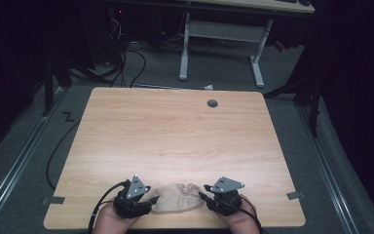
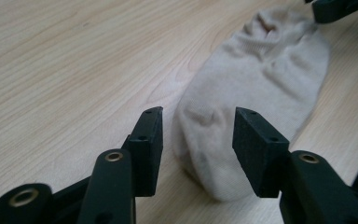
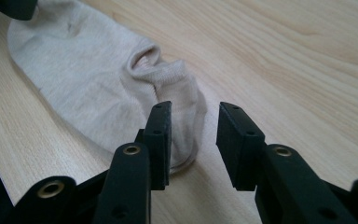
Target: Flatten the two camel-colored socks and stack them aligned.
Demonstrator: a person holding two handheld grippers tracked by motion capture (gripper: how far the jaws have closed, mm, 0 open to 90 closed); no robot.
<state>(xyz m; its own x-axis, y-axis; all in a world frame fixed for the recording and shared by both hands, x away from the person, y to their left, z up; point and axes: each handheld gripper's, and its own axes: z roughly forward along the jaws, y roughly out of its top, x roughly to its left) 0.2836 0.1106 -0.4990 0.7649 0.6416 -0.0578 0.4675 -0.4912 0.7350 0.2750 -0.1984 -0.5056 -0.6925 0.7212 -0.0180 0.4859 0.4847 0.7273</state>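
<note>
A beige ankle sock lies flat on the wooden table near its front edge, between the two grippers. My left gripper is at the sock's left end, open, with the toe end of the sock between its jaws, which stand apart on either side. My left gripper grips nothing. My right gripper is at the sock's right end, open. In the right gripper view the sock has its cuff end beside the left jaw; my right gripper has bare table in its gap.
A round grey cable hole sits in the table's far right part. Beyond the table, a white desk frame and loose cables stand on the grey floor. Tape marks stick out at the table's front corners.
</note>
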